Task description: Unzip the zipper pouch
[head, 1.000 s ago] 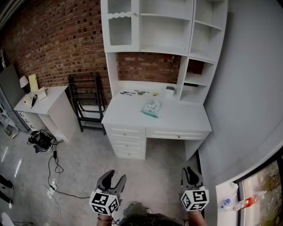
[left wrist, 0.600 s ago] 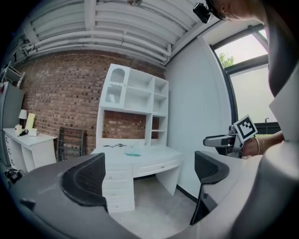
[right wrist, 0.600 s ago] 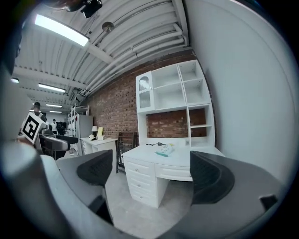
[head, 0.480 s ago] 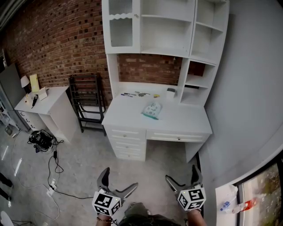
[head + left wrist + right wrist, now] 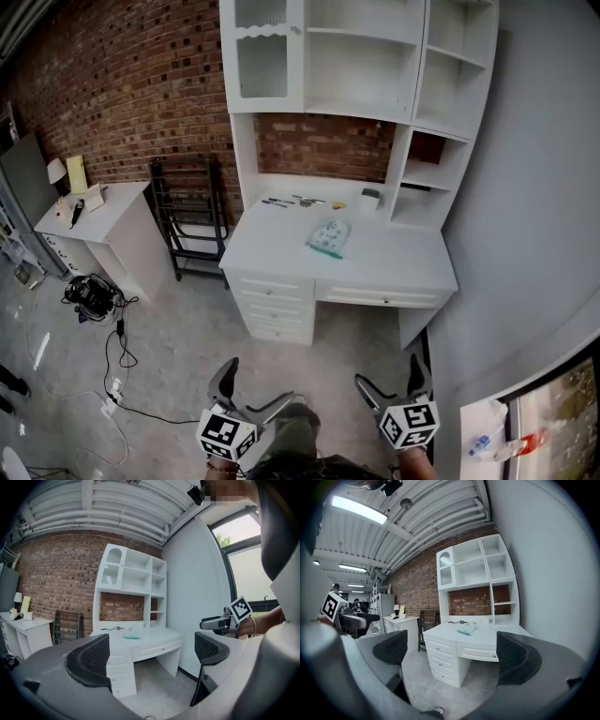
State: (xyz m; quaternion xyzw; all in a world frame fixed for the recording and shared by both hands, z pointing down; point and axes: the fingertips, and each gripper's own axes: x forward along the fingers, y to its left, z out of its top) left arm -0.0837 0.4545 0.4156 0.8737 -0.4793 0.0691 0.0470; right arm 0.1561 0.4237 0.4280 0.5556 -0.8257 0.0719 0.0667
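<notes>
We are holding left gripper and right gripper well apart from table. Fingers of both, just been opening, standing released, nothing between. Zipper pouch lying flat on table.

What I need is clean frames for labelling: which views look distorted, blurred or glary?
Head view: mild wide-angle bend, even light, pouch small on the desk. Left gripper view: strong fisheye, dark corners, window washed out. Right gripper view: same fisheye, ceiling light glaring.

Zipper pouch lies on the desk, before the pens. Folded rack stands between desk and side table.
</notes>
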